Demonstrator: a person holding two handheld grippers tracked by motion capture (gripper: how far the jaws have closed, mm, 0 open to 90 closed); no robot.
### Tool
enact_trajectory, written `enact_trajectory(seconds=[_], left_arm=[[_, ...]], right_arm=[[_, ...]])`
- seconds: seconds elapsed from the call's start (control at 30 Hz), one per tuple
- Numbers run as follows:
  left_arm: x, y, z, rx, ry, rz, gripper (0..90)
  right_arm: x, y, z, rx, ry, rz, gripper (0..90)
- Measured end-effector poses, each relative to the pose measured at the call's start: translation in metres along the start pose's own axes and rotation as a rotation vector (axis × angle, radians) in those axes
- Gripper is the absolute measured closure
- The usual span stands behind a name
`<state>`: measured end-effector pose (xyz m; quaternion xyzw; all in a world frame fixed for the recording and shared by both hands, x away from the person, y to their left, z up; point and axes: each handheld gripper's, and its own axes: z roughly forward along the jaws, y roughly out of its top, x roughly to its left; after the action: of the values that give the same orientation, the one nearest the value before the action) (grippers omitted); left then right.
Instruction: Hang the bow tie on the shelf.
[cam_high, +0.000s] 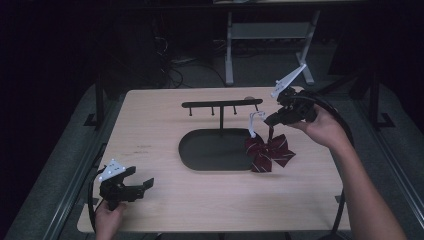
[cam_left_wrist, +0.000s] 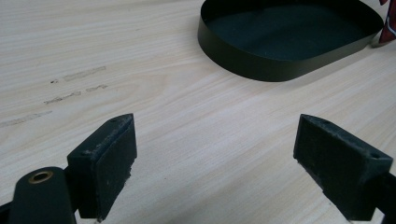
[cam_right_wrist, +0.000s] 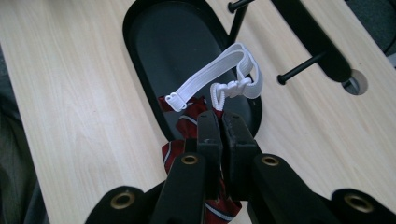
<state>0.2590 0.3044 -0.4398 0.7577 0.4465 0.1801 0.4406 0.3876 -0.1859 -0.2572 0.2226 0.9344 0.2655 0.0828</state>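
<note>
R gripper (cam_right_wrist: 220, 122): jaws pinched tight on the red striped bow tie (cam_high: 269, 151), grip near the knot where its white elastic strap (cam_right_wrist: 212, 77) joins. Bow hangs below the gripper, lower wings touching or just over the table (cam_high: 150, 125), at the right end of the black oval tray (cam_high: 200, 162). Strap loops up free twd the black hook rack (cam_high: 221, 104) standing in the tray; not on a peg yet.

Handling, as I judge it: v. light, soft fabric, floppy, will swing and twist w/ any quick move. Strap is stretchy and thin, clasp is the only stiff bit. Best hold is knot/strap junction, as now; to hang it, the loop needs opening over a peg.

L gripper (cam_high: 142, 186): jaws wide apart, nothing between, low over the table near the front-left corner, well apart from the bow.
</note>
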Motion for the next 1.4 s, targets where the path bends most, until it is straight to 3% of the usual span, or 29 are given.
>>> enact_trajectory(seconds=[0.17,0.43,0.77,1.4], left_arm=[[0.000,0.000,0.000,0.001,0.001,0.002,13.1],[-0.001,0.000,0.000,0.005,-0.002,-0.001,13.0],[-0.001,0.000,0.000,0.000,-0.005,-0.001,13.1],[-0.001,0.000,0.001,0.004,-0.008,-0.003,13.1]], right_arm=[[-0.007,0.006,0.000,0.010,-0.011,0.008,86.6],[-0.023,0.009,0.009,0.016,0.005,0.061,86.5],[-0.032,0.017,0.010,0.031,0.000,0.084,86.5],[-0.056,0.007,0.030,0.061,-0.012,0.165,86.3]])
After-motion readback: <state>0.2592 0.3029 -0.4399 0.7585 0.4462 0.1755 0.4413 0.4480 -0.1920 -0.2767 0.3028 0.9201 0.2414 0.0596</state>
